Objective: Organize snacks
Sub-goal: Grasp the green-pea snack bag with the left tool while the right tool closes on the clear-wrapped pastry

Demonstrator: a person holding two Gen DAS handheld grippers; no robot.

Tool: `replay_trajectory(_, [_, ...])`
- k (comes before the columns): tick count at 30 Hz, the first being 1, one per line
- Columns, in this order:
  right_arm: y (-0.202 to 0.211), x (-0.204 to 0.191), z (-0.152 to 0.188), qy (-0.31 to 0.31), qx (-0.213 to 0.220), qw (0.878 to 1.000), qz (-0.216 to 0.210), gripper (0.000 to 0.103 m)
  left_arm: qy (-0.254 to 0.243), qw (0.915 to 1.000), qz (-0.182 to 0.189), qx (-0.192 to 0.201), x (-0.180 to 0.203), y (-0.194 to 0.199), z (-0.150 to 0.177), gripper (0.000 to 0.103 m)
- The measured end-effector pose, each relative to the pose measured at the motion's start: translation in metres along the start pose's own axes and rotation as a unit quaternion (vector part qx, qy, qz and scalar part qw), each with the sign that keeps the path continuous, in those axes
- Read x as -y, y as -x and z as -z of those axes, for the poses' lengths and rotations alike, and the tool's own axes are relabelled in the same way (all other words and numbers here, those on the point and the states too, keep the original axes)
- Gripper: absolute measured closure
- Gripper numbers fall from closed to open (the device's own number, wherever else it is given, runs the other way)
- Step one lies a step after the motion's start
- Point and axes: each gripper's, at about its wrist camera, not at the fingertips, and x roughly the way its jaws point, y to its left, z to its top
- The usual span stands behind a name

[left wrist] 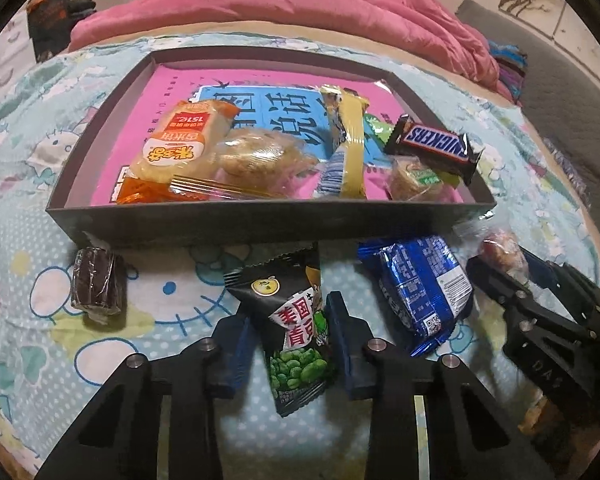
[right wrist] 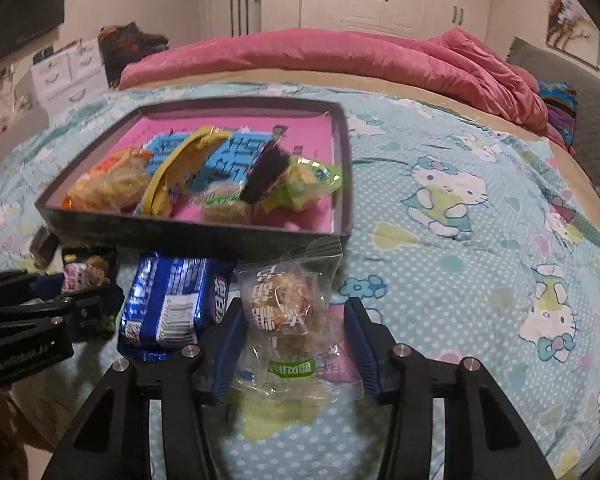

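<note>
Gripping a black foil packet of green peas point(left wrist: 296, 332), the left gripper point(left wrist: 294, 320) has its blue pads pressed against both sides of the packet, just in front of the shallow grey cardboard box point(left wrist: 260, 220) that sits on the pale blue cartoon-cat bedsheet point(left wrist: 172, 292). The right gripper point(right wrist: 296, 332) straddles a clear plastic-wrapped pastry with a green label point(right wrist: 284, 312); its left pad touches the wrapper, while whether the right pad presses on it I cannot tell, since the crinkled film hides the contact.

Between the two packets lies a shiny blue foil biscuit pack point(left wrist: 420, 292), flat on the sheet and touching the box's near wall. Farther left, apart from the rest, a small dark brown cake in clear wrap point(left wrist: 98, 284) lies on the sheet.

Inside the box, on its pink printed floor, several snacks are already gathered: an orange-and-white rice cracker pack point(left wrist: 180, 148), a clear bag holding a pale round pastry point(left wrist: 256, 156), a long yellow-and-blue wrapper point(left wrist: 346, 144), a brown Snickers bar point(left wrist: 432, 144) propped on a small green-labelled pastry point(left wrist: 416, 178).

A rumpled pink quilt point(right wrist: 340, 56) lies along the far side of the bed.
</note>
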Motion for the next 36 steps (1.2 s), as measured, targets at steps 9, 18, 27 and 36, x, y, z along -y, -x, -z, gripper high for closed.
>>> replay_trajectory(9, [0.015,0.017,-0.006,-0.053,0.013,0.998,-0.007,0.053,0.005,0.9993,0.038,-0.002,-0.009,0.012,0.0,0.073])
replay_trajectory(18, [0.034,-0.008,-0.01,-0.031,0.029,0.999,-0.023,0.053,0.018,0.9975,0.067,0.009,-0.015,0.042,-0.008,0.073])
replay_trajectory(27, [0.043,-0.03,-0.02,-0.031,0.037,0.998,-0.049,0.053,0.042,0.9962,0.072,0.025,-0.037,0.066,-0.017,0.073])
replay_trajectory(36, [0.045,-0.035,-0.026,-0.035,0.039,0.997,-0.061,0.053,0.059,0.9946,0.072,0.045,-0.063,0.087,-0.037,0.073])
